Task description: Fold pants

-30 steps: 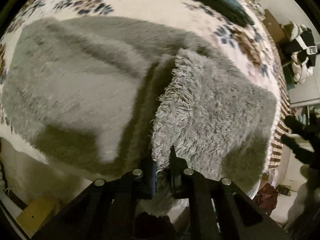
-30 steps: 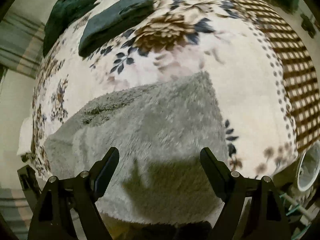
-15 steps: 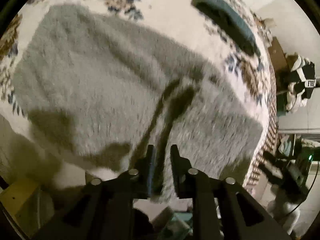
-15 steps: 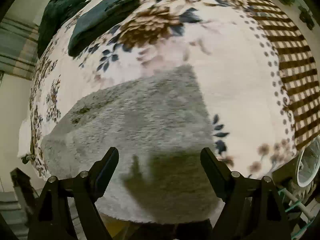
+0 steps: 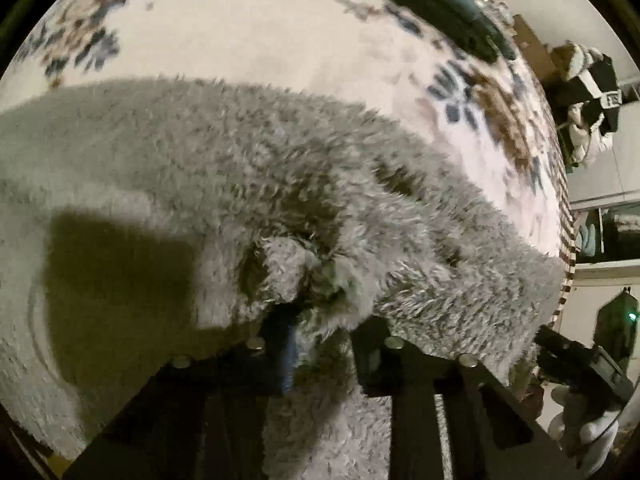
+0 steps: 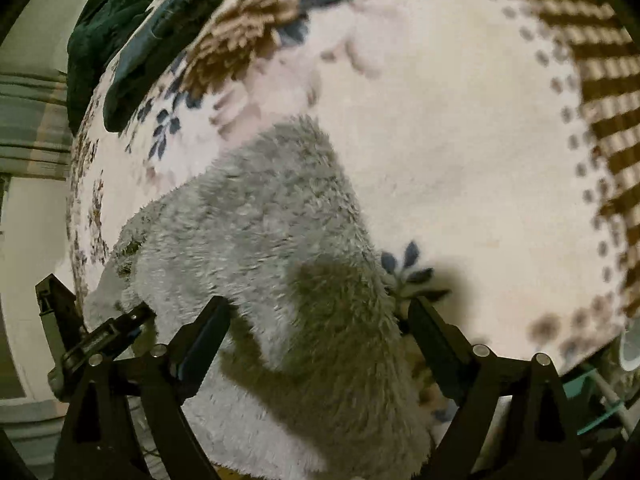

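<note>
Grey fleece pants (image 5: 240,168) lie spread on a floral bedspread (image 5: 248,28). My left gripper (image 5: 324,320) points steeply down into the fleece near its front edge. Its jaws are closing, with a bunched tuft of the pants pinched between them. In the right wrist view the pants (image 6: 272,220) end in a corner at the far side. My right gripper (image 6: 316,316) hangs low over their right part, its jaws wide and still opening. The right fingertip (image 6: 420,312) is just past the pants' edge, and neither pad presses on the cloth. The left gripper's body (image 6: 100,336) shows at lower left.
Folded dark green clothes (image 6: 160,40) and a dark green heap (image 6: 100,28) lie at the far end of the bedspread (image 6: 440,140). Its brown checked border (image 6: 600,80) runs along the right. A black-and-white garment (image 5: 588,100) lies beyond the bed.
The left gripper let go of the raised flap, which now lies flat, then moved and sank into the fleece and closed on a tuft. The right gripper came down toward the pants' right edge.
</note>
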A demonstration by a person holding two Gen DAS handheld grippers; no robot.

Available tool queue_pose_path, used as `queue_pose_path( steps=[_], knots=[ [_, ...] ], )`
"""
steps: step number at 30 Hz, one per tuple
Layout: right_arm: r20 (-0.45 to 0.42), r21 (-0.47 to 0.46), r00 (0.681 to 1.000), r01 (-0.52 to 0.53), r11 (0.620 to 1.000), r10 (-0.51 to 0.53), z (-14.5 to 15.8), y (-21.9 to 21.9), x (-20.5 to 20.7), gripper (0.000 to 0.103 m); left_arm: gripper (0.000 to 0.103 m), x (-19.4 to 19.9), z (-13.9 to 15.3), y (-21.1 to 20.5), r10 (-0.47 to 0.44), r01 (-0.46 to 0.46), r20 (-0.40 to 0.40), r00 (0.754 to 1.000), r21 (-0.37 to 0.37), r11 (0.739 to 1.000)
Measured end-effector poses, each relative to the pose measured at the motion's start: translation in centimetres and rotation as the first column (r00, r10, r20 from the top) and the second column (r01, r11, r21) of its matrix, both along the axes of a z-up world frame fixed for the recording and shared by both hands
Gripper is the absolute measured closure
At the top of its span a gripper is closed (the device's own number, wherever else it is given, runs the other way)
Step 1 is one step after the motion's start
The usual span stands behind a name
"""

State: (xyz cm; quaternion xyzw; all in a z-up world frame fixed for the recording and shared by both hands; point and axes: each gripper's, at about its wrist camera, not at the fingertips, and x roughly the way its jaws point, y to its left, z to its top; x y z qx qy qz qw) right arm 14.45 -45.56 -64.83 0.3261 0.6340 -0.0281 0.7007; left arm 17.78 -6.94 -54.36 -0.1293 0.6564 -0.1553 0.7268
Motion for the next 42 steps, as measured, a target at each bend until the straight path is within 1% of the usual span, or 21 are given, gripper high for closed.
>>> queue_pose_path(
  steps=[3, 5, 7, 10, 12, 15, 16, 17, 19, 21, 23, 27, 30, 31, 33, 36, 37, 38, 39, 40, 42],
  knots=[
    [-0.006, 0.050, 1.000, -0.008, 0.999, 0.008, -1.1, 0.2, 0.3, 0.017, 0.095, 0.0, 2.0, 0.4, 0.015, -0.014, 0.062, 0.998, -0.016, 1.000],
    [0.022, 0.025, 1.000, -0.003, 1.000, 0.002, -0.7, 0.3, 0.3, 0.054, 0.095, 0.2, 2.9, 0.8, 0.036, -0.034, 0.095, 0.995, -0.025, 0.999],
    [0.045, -0.025, 0.999, -0.006, 1.000, 0.007, -0.2, 0.5, 0.5, 0.060, 0.095, 0.7, 3.0, 1.0, 0.046, -0.044, 0.100, 0.994, -0.025, 0.999],
    [0.047, -0.053, 0.999, 0.006, 0.999, -0.004, 0.0, 0.6, 0.7, 0.060, 0.094, 1.3, 1.5, 1.0, 0.044, -0.043, 0.071, 0.997, -0.010, 0.999],
    [0.022, -0.074, 1.000, -0.012, 0.997, 0.014, -0.1, 0.8, 1.0, 0.055, 0.091, 1.4, 1.1, 0.8, 0.046, -0.045, 0.051, 0.998, -0.005, 0.999],
    [-0.010, -0.148, 0.999, -0.046, 0.988, 0.045, 0.7, 1.5, 1.5, 0.027, 0.090, 0.3, 2.4, 1.6, 0.071, -0.069, 0.073, 0.995, -0.028, 0.997],
    [-0.006, -0.181, 0.999, -0.052, 0.982, 0.051, 1.3, 1.7, 1.5, 0.009, 0.082, -0.2, 3.1, 1.6, 0.081, -0.079, 0.086, 0.993, -0.025, 0.997],
    [0.003, -0.214, 0.998, -0.054, 0.975, 0.056, 1.9, 2.0, 1.5, 0.001, 0.073, -0.7, 3.7, 1.8, 0.088, -0.088, 0.099, 0.991, 0.000, 0.996],
    [0.025, -0.281, 0.998, -0.050, 0.958, 0.059, 3.6, 2.7, 1.2, 0.001, 0.022, -1.9, 5.0, 2.5, 0.101, -0.105, 0.123, 0.987, 0.019, 0.994],
    [0.054, -0.313, 0.997, -0.028, 0.949, 0.047, 5.2, 3.4, 0.5, 0.001, 0.015, -3.3, 6.2, 4.0, 0.162, -0.161, 0.141, 0.977, -0.020, 0.987],
    [0.069, -0.291, 0.997, -0.008, 0.957, 0.029, 6.2, 4.1, -0.1, 0.001, 0.015, -5.1, 7.3, 6.5, 0.249, -0.241, 0.137, 0.959, -0.070, 0.968],
    [0.064, -0.244, 0.997, -0.027, 0.969, 0.043, 7.0, 7.0, -1.0, 0.001, 0.015, -9.0, 7.8, 13.2, 0.436, -0.428, 0.143, 0.888, -0.087, 0.900],
    [0.037, -0.222, 0.994, -0.094, 0.971, 0.105, 6.5, 9.8, -1.1, 0.001, 0.015, -10.3, 5.9, 18.2, 0.540, -0.538, 0.127, 0.832, -0.053, 0.841],
    [0.031, -0.214, 0.992, -0.116, 0.970, 0.126, 6.2, 10.6, -1.2, 0.001, 0.016, -10.4, 4.7, 20.4, 0.578, -0.580, 0.111, 0.808, -0.021, 0.814],
    [0.014, -0.219, 0.985, -0.167, 0.961, 0.174, 5.7, 12.5, -1.0, 0.001, 0.016, -10.6, 2.9, 23.9, 0.646, -0.647, 0.101, 0.757, -0.027, 0.762],
    [-0.007, -0.234, 0.977, -0.210, 0.949, 0.214, 5.0, 14.3, -0.5, 0.001, 0.017, -10.7, 0.9, 27.4, 0.731, -0.727, 0.070, 0.679, -0.073, 0.683],
    [-0.010, -0.233, 0.976, -0.213, 0.949, 0.216, 4.8, 14.8, -0.4, 0.001, 0.032, -10.5, 0.3, 28.5, 0.749, -0.744, 0.066, 0.659, -0.088, 0.662],
    [-0.016, -0.229, 0.976, -0.214, 0.949, 0.217, 4.5, 15.1, -0.2, 0.001, 0.050, -10.3, -0.1, 29.1, 0.754, -0.748, 0.066, 0.654, -0.098, 0.657],
    [-0.023, -0.221, 0.977, -0.212, 0.952, 0.213, 4.2, 15.4, 0.0, 0.001, 0.089, -9.9, -0.3, 29.7, 0.751, -0.741, 0.064, 0.657, -0.129, 0.659],
    [-0.029, -0.215, 0.978, -0.209, 0.954, 0.207, 3.9, 15.6, 0.2, 0.001, 0.093, -9.7, 0.0, 29.9, 0.750, -0.738, 0.079, 0.657, -0.135, 0.661],
    [-0.049, -0.198, 0.980, -0.198, 0.960, 0.192, 3.1, 15.8, 0.6, 0.001, 0.093, -9.7, 2.1, 30.0, 0.745, -0.721, 0.178, 0.642, -0.189, 0.667]
  ],
)
